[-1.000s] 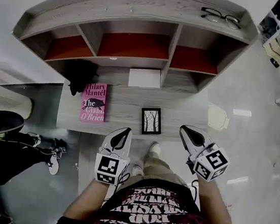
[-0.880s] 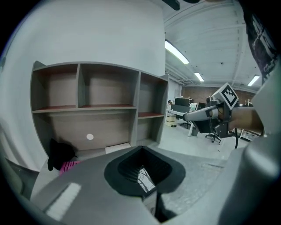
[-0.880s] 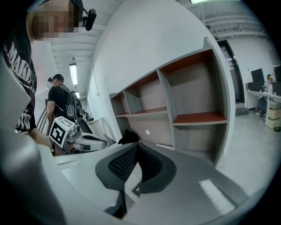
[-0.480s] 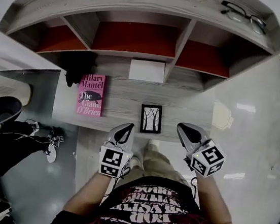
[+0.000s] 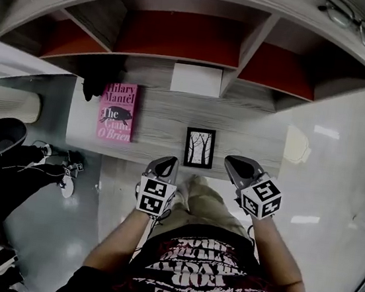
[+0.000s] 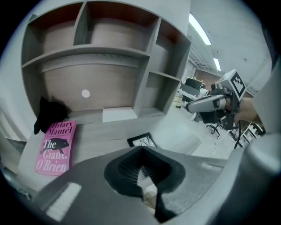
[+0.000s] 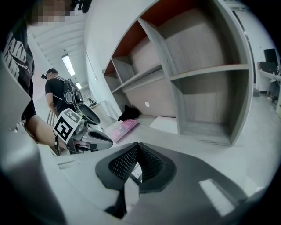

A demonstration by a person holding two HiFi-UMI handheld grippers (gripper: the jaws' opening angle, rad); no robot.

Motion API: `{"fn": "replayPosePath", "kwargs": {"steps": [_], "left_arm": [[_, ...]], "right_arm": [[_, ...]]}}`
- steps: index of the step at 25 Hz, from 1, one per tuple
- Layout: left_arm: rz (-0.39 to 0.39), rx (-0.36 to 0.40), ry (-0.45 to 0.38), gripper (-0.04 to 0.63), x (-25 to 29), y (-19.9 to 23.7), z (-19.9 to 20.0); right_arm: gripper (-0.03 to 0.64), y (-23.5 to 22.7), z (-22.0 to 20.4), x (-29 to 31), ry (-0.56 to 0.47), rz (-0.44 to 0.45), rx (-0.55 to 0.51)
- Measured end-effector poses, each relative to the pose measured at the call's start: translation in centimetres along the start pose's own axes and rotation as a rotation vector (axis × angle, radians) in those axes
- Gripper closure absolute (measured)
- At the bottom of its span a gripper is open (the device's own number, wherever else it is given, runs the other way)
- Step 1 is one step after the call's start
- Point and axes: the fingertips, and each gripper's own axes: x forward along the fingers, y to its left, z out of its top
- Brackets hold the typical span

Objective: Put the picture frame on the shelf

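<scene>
— How are your jaws standing?

— Your left gripper (image 5: pixel 164 167) is holding its jaws together with nothing between them, and your right gripper (image 5: pixel 236 165) is doing the same. Both are hanging empty at the front edge of the grey wood-grain base board (image 5: pixel 251 134).

— And the frame?

— The small black picture frame with the bare-tree print (image 5: pixel 199 147) is lying flat near that front edge, between your two grippers and just beyond their tips. The pink paperback book (image 5: pixel 116 111) is lying well to its left and a white sheet (image 5: pixel 196 80) is lying behind it, so bare board is showing on both sides of the frame.

— The shelf?

— The grey shelf unit with red back panels (image 5: pixel 183 38) is rising behind the board, its three open compartments facing you. The head view is showing black-rimmed glasses (image 5: pixel 346 13) on its top – neither gripper view is. Only the right gripper view is showing a person in dark clothes (image 7: pixel 57 94) standing in the background.
</scene>
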Motion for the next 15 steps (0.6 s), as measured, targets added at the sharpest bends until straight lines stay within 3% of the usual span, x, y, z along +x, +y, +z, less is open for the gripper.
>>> {"fn": "replayPosePath", "kwargs": {"steps": [9,13,15], "left_arm": [[-0.06,-0.097,0.148,0.591,4.4,-0.3,-4.5],[-0.073,-0.121,0.195,0.553,6.0,-0.1,-6.1],[-0.075,-0.131,0.214,0.541,6.6,0.0,-6.7]], "right_arm": [[0.589,-0.3,-6.6,4.5,0.177,0.058,0.047],[0.588,-0.7,-9.3,6.1,0.24,0.069,0.085],[0.547,-0.6,-10.6,6.9,0.265,0.087,0.133]]}}
